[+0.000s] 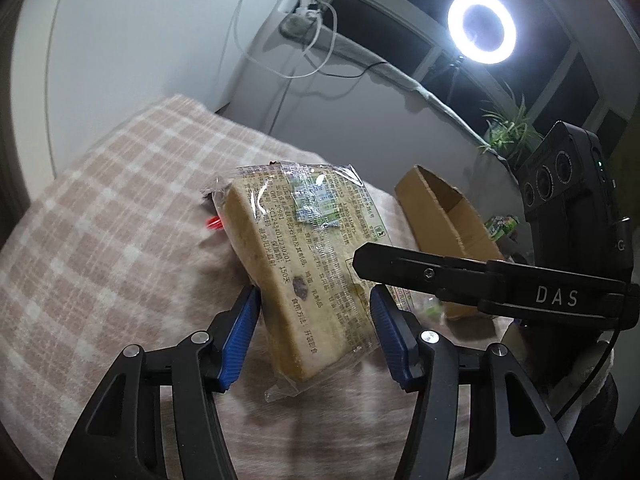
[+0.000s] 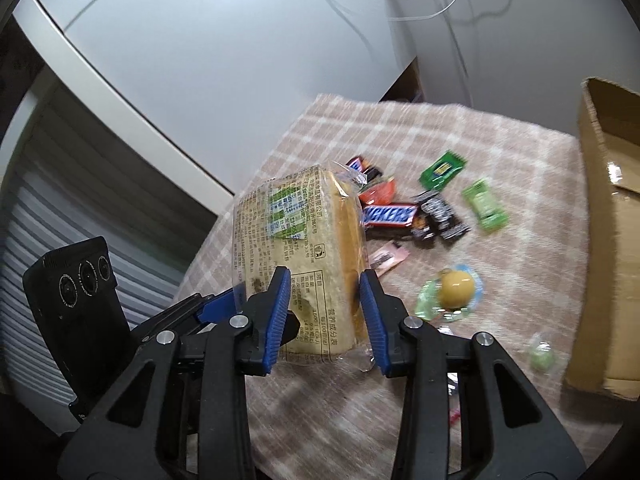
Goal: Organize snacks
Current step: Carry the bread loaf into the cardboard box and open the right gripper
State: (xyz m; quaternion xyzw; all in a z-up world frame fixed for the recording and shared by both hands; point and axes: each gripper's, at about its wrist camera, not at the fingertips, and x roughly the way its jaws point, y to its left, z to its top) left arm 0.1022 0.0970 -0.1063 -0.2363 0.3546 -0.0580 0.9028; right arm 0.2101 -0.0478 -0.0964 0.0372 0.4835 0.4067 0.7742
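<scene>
A clear-wrapped block of yellow cake, printed with black text, hangs tilted above the pink checked tablecloth. My left gripper is shut on its lower end, blue pads pressing both sides. My right gripper is shut on the same packet from the other side. One of its black fingers crosses the left wrist view. A blue-tipped finger of the left gripper shows in the right wrist view.
An open cardboard box stands at the table's right. Loose snacks lie on the cloth: a Snickers bar, green packets, black packets, a red packet, a cup with a yellow ball. A ring light shines behind.
</scene>
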